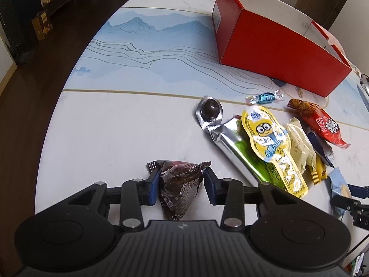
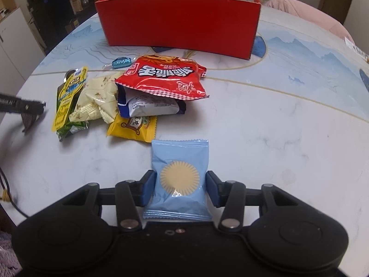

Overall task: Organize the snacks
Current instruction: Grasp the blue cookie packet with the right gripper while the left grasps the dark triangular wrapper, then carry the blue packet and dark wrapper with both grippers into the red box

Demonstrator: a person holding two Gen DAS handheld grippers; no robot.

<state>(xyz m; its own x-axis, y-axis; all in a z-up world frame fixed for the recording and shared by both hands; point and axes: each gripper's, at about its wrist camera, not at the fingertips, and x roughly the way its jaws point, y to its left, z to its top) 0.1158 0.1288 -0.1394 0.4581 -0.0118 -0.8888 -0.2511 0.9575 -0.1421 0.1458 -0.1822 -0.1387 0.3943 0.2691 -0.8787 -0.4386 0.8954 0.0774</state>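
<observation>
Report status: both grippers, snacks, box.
Left gripper clamped on dark brown crinkled snack packet. Right gripper clamped on pale blue packet with yellow sun disc. Open red cardboard box waiting beyond loose snack pile; nothing blocking.

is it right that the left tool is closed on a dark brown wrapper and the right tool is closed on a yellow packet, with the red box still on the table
Not quite: the right tool grips a light blue packet, not a yellow one, as the right wrist view shows. The left tool does clamp the dark brown wrapper, and the red box stands on the table.
</observation>
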